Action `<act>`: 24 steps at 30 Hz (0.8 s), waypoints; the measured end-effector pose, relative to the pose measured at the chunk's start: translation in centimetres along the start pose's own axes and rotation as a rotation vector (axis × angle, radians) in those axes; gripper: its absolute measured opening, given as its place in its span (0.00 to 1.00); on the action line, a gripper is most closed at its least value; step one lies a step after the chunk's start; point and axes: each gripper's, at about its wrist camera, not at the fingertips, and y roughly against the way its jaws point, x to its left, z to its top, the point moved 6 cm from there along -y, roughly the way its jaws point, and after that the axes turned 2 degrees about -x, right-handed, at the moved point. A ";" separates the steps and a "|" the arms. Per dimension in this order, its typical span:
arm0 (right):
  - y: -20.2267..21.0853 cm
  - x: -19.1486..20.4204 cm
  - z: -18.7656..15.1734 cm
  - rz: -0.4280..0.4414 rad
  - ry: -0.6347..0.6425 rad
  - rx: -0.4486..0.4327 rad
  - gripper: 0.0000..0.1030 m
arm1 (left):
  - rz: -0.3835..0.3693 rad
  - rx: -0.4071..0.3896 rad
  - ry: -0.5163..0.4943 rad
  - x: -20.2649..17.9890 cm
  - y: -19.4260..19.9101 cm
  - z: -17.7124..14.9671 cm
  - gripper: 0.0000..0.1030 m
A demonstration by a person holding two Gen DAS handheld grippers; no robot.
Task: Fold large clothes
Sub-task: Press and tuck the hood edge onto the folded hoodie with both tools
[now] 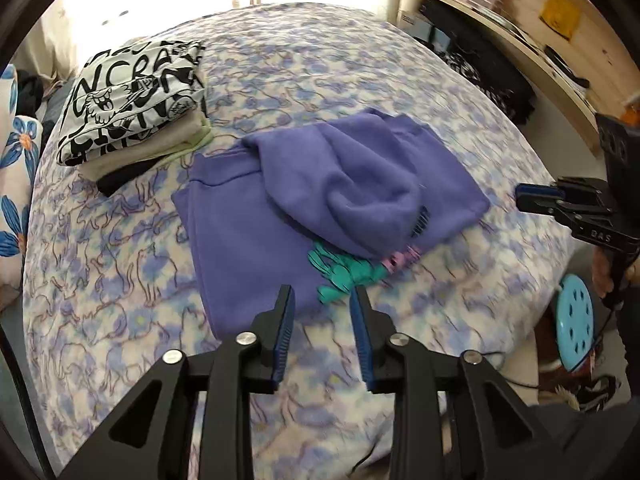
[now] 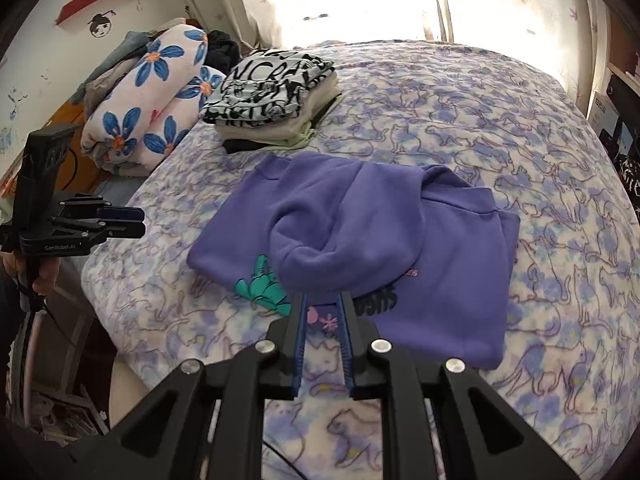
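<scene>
A purple sweatshirt with a teal and pink print lies partly folded on the bed, its sleeves and hood piled over the body; it also shows in the right wrist view. My left gripper is open and empty, just above the sweatshirt's near edge. My right gripper is open and empty, its tips at the near edge by the print. In the left wrist view the right gripper sits at the right; in the right wrist view the left gripper sits at the left.
A stack of folded clothes topped by a black-and-white printed piece lies at the far left of the bed. Flowered bedding is rolled beside the bed. Wooden shelves and a blue stool stand to the right.
</scene>
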 end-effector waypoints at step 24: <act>-13.7 -7.5 -4.2 0.239 -0.505 -0.075 0.43 | -0.495 -0.159 0.568 2.8 -18.9 -0.5 0.58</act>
